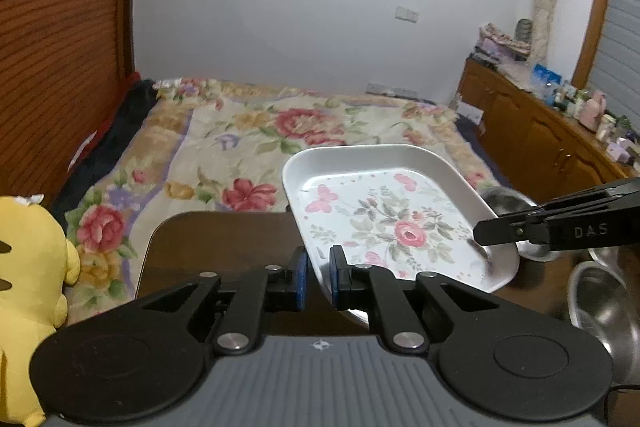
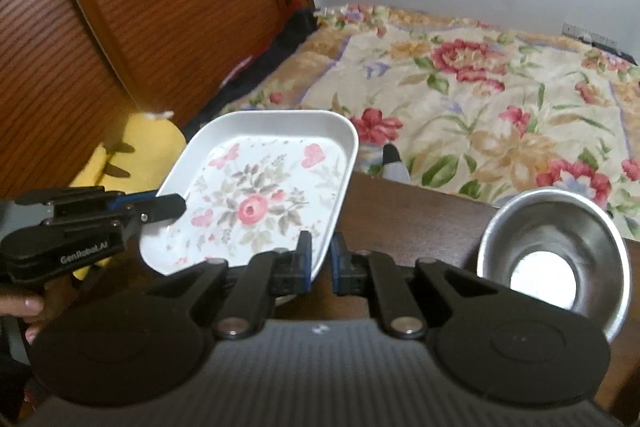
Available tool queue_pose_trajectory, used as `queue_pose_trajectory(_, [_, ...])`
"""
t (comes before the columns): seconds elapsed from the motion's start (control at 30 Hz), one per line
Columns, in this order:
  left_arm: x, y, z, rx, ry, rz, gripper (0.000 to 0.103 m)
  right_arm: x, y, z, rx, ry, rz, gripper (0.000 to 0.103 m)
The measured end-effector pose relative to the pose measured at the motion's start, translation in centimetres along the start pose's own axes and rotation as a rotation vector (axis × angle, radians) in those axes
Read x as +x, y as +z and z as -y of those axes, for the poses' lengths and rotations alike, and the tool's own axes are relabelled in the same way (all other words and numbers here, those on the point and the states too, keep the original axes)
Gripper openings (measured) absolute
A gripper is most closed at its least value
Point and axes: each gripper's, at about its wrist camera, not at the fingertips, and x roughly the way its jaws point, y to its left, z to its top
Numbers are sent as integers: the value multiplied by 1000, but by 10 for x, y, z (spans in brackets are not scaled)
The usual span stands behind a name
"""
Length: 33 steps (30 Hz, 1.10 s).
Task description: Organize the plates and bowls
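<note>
White and flower-printed, the rectangular plate (image 1: 384, 223) hangs tilted above the dark wooden table (image 1: 224, 247) — the left tongs (image 1: 319, 277) pinch its near rim and the right tongs (image 2: 319, 259) clamp the opposite edge. Steel bowls (image 2: 556, 251) sit on the table just beside it, the floral bed (image 1: 240, 139) beyond.

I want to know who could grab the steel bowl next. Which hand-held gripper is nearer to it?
Right. The right hand-held gripper grips the floral tray's edge nearest the steel bowl; the left hand-held gripper clamps the tray's far edge.
</note>
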Motion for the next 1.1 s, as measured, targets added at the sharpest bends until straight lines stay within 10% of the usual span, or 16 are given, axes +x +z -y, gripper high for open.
queue_pose_trajectory(1.1, [-89, -50, 48, 38, -28, 66, 11, -95, -76, -24, -73, -19, 94, 12])
